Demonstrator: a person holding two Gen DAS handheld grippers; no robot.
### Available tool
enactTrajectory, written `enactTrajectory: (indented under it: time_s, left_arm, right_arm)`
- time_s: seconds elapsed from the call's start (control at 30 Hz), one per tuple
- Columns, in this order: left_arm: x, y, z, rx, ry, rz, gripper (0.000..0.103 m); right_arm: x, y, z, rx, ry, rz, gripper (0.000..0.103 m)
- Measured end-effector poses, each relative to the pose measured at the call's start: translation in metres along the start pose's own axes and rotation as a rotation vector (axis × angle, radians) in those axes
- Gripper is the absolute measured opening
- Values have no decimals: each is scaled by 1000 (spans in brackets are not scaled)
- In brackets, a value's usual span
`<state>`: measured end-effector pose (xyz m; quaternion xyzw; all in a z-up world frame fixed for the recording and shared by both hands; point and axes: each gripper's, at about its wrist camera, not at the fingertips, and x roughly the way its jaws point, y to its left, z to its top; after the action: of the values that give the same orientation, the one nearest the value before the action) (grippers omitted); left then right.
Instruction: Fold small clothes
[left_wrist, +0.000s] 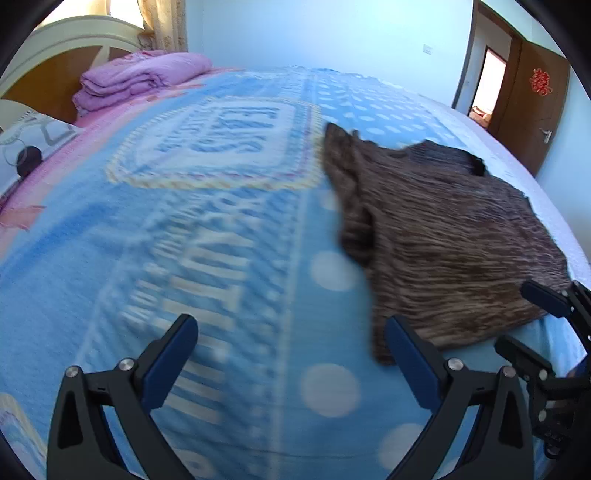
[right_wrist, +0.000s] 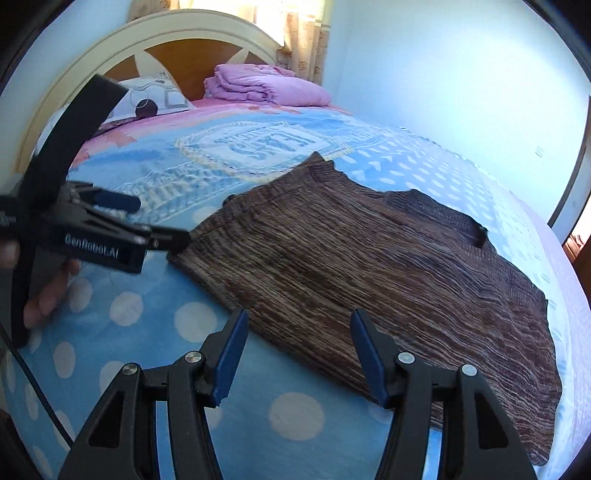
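Observation:
A brown ribbed garment (right_wrist: 369, 273) lies spread flat on the blue dotted bedspread (right_wrist: 155, 369); it also shows at the right of the left wrist view (left_wrist: 443, 243). My left gripper (left_wrist: 291, 336) is open and empty, over the bedspread just left of the garment's near corner. In the right wrist view the left gripper (right_wrist: 159, 221) sits at the garment's left edge. My right gripper (right_wrist: 299, 328) is open and empty, its jaws on either side of the garment's near edge, just above it. It shows at the right edge of the left wrist view (left_wrist: 535, 317).
A folded pink quilt (left_wrist: 140, 79) and a patterned pillow (right_wrist: 151, 98) lie by the headboard (right_wrist: 177, 40). The bed's right edge (right_wrist: 569, 295) runs past the garment. An open brown door (left_wrist: 532, 103) stands at the far right.

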<state>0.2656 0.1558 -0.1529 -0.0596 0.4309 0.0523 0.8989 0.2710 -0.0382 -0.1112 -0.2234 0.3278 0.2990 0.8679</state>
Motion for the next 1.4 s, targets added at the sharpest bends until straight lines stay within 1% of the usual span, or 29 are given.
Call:
enactTrajectory:
  time_s: [0.1, 0.17, 0.23, 0.3, 0.33, 0.43, 0.53, 0.57, 0.7, 0.8, 0.87, 0.9, 0.93, 0.97, 1.0, 1.03, 1.07, 1.1, 1.13, 1.17, 1.2, 1.23, 1.3, 1.4]
  left_arm:
    - [0, 12, 9, 5, -18, 19, 103]
    - [1, 20, 18, -2, -44, 8, 103]
    - [5, 28, 31, -25, -50, -29, 103]
    - [10, 33, 45, -56, -55, -94, 103]
    - [12, 34, 49, -63, -56, -109, 103]
    - [20, 27, 71, -67, -57, -186, 102]
    - [31, 12, 86, -36, -38, -235, 102]
    - [35, 5, 90, -19, -30, -246, 102]
    - [59, -19, 103, 39, 15, -239, 95]
    - [76, -26, 110, 37, 48, -243, 92]
    - [85, -30, 113, 37, 70, -243, 89]
    - [89, -32, 115, 37, 69, -239, 89]
    - [91, -34, 116, 45, 67, -234, 88]
    - [93, -37, 119, 59, 64, -235, 85]
    - [95, -39, 120, 69, 63, -247, 75]
    - [97, -40, 122, 76, 64, -255, 64]
    - [99, -41, 123, 81, 66, -256, 62]
    - [100, -41, 124, 85, 66, -256, 55]
    - [101, -41, 125, 85, 65, -264, 37]
    - [102, -41, 126, 84, 70, -285, 31]
    - [103, -42, 127, 77, 81, -311, 19]
    - [101, -43, 128, 74, 88, -326, 15]
    - [96, -46, 130, 85, 79, -297, 14]
    - [92, -44, 135, 50, 103, -309, 14]
  right_arm:
    - [2, 12, 5, -27, -3, -5, 58]
    - [4, 20, 8, -47, -5, -8, 58]
    - [6, 32, 13, -72, -15, -10, 58]
    - [8, 43, 17, -87, -18, -2, 58]
    - [9, 50, 19, -98, -18, -5, 58]
    - [17, 66, 23, -141, -14, -39, 58]
    - [26, 75, 26, -165, 4, -72, 58]
    - [27, 76, 27, -168, 7, -70, 58]
    - [32, 78, 29, -173, 16, -73, 58]
    - [34, 78, 31, -164, 16, -69, 58]
    - [37, 78, 33, -164, 17, -64, 49]
    - [38, 79, 33, -168, 18, -63, 46]
    - [40, 80, 33, -172, 17, -64, 40]
    - [40, 82, 33, -175, 16, -65, 33]
    - [41, 84, 33, -183, 17, -63, 29]
    - [42, 86, 32, -195, 18, -64, 22]
    - [43, 88, 32, -202, 18, -68, 21]
    - [43, 88, 31, -205, 16, -73, 21]
    - [43, 89, 30, -207, 15, -74, 18]
    - [43, 89, 30, -206, 16, -73, 13]
    - [42, 87, 30, -202, 16, -74, 11]
    - [42, 86, 30, -191, 15, -67, 9]
    - [40, 79, 32, -167, 6, -42, 8]
    - [30, 66, 33, -112, -23, -17, 7]
